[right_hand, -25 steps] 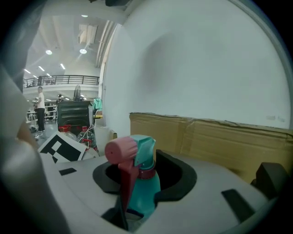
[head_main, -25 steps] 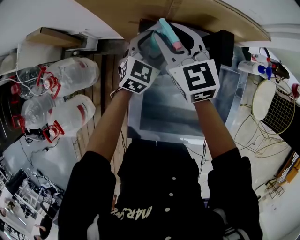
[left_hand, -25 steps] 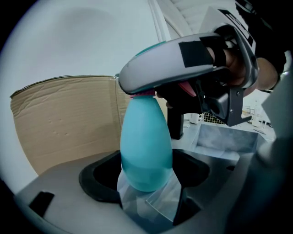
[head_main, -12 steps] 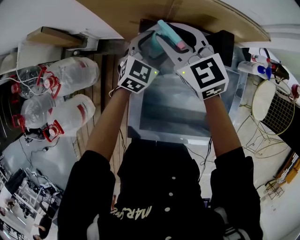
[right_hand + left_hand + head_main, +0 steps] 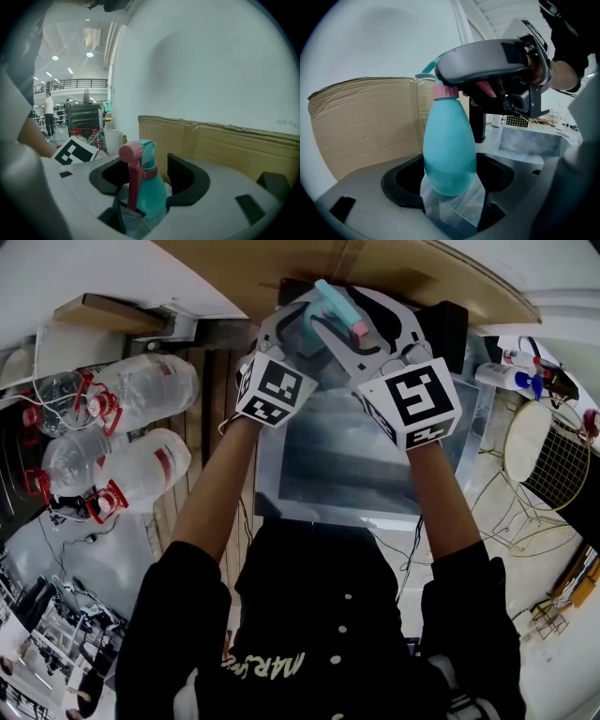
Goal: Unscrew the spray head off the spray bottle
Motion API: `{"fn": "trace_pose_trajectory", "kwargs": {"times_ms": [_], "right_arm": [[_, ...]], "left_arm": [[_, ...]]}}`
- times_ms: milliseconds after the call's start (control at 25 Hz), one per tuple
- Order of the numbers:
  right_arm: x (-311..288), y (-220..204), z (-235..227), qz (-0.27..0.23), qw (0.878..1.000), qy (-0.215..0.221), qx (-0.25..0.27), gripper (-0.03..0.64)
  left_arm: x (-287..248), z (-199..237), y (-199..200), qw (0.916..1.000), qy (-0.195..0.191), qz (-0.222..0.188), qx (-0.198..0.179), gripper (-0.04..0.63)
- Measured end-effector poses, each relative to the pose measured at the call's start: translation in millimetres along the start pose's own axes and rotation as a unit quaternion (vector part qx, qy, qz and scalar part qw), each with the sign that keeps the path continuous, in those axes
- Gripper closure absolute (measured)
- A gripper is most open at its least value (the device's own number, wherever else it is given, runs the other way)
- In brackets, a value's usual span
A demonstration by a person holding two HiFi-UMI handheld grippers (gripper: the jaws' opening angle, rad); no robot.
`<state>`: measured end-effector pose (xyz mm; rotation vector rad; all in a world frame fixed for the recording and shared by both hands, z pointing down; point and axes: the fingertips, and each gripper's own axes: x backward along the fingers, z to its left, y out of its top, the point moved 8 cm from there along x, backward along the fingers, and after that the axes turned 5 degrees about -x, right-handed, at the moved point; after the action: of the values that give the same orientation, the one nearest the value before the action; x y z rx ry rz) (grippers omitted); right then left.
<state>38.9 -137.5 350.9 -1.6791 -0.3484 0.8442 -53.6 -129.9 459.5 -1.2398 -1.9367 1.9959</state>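
A teal spray bottle (image 5: 449,150) with a pink collar (image 5: 444,91) is held up in front of the cardboard. My left gripper (image 5: 450,187) is shut on the bottle's lower body, its clear pads pressing both sides. The spray head (image 5: 143,152), with its pink nozzle and trigger (image 5: 132,183), stands between the jaws of my right gripper (image 5: 145,187). Those jaws have just been opening and stand a little off the head. In the head view the bottle (image 5: 330,302) sits between the left gripper (image 5: 298,326) and the right gripper (image 5: 361,320).
A cardboard sheet (image 5: 361,122) stands behind the bottle. Below the hands lies a grey tray (image 5: 356,456). Large clear water jugs (image 5: 131,390) lie on the floor at the left. At the right are a black box (image 5: 450,329) and a wire chair (image 5: 553,460).
The right gripper's marker cube has swung a little to the right and its jaws have spread around the spray head. The left gripper and the bottle have kept still.
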Motion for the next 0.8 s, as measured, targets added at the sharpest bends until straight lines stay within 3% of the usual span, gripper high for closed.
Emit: {"fn": "trace_pose_trajectory", "kwargs": {"times_ms": [80,240,400,560,680,800], "right_arm": [[13,3,1,-0.009,1.0,-0.02,-0.009,0.321],[54,18,12,-0.056,0.995,-0.07,-0.049,0.314],[75,30,57,-0.093,0.989,-0.063,-0.1,0.336],[56,12,80,-0.031,0.997,-0.014,-0.071,0.344],[32,2,67,0.001,0.996,-0.029,-0.083,0.339],[15,-3,52,-0.001,0.994,-0.041,-0.103,0.334]], "left_arm": [[0,0,0,1.0,0.0,0.0,0.0,0.232],[0,0,0,1.0,0.002,0.0,0.0,0.232],[0,-1,0,1.0,0.002,0.001,0.001,0.232],[0,0,-4,1.0,0.003,0.007,0.002,0.232],[0,-1,-4,1.0,0.005,0.006,0.003,0.232],[0,-2,-5,0.9999,0.006,0.007,0.004,0.232]]}}
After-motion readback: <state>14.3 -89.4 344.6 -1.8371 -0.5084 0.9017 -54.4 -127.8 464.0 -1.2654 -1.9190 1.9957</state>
